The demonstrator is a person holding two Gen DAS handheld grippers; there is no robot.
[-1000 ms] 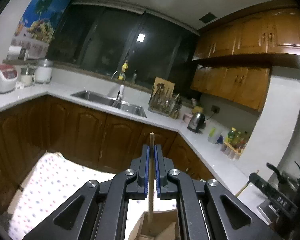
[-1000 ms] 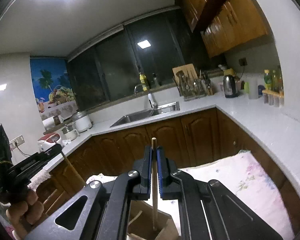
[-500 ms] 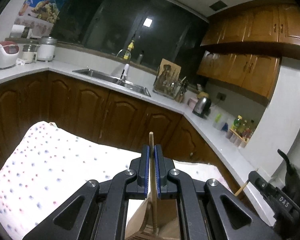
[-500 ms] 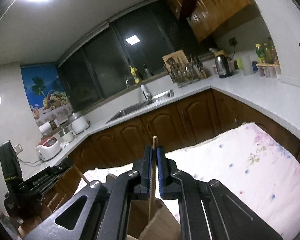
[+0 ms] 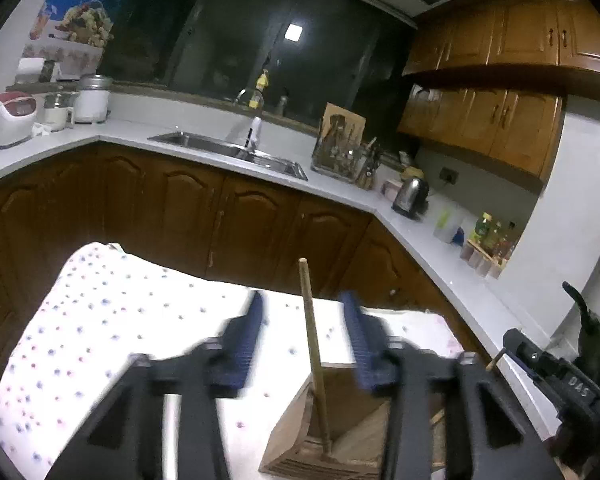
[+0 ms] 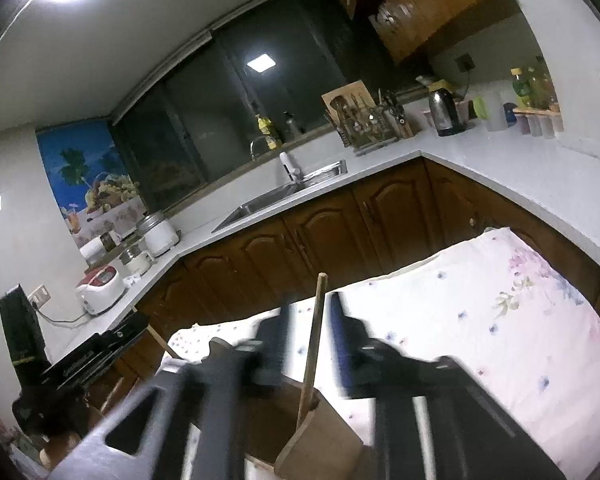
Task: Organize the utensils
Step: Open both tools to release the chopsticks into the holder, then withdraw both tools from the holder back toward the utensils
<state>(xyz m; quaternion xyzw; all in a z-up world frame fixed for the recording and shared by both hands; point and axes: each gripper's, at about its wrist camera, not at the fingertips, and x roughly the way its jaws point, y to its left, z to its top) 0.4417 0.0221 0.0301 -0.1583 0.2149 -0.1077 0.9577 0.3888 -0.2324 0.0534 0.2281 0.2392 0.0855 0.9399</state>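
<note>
Left tongs (image 5: 306, 320) had just been opening: blue pads (image 5: 246, 340) stood apart, motion-blurred, with a wooden stick (image 5: 314, 344) upright between them and touching neither pad that I could see. Its lower end sat in a wooden holder (image 5: 296, 440) at 6 o'clock in the left view, standing on the worktop under a dotted cloth (image 5: 100, 320). Right tongs (image 6: 309, 332) likewise had just been opening, pads parted and blurred, with a second wooden stick (image 6: 314, 328) between them, leaning slightly, its foot down in the same sort of wooden box (image 6: 320, 436) at 6 o'clock. It looked free of both pads, but the blur left the left-pad gap hard to judge. The floral cloth (image 6: 500, 320) ran off toward 3 o'clock in the right view. In the left view the other gripper body showed at 4 o'clock; in the right view the other one showed at 8 o'clock, with a hand (image 6: 56, 448) partly visible under it. Behind, a corner counter with sink (image 5: 228, 152) at 12 o'clock, kettle (image 5: 410, 196) at 2 o'clock, rice cooker (image 5: 6, 118) at 10 o'clock.
</note>
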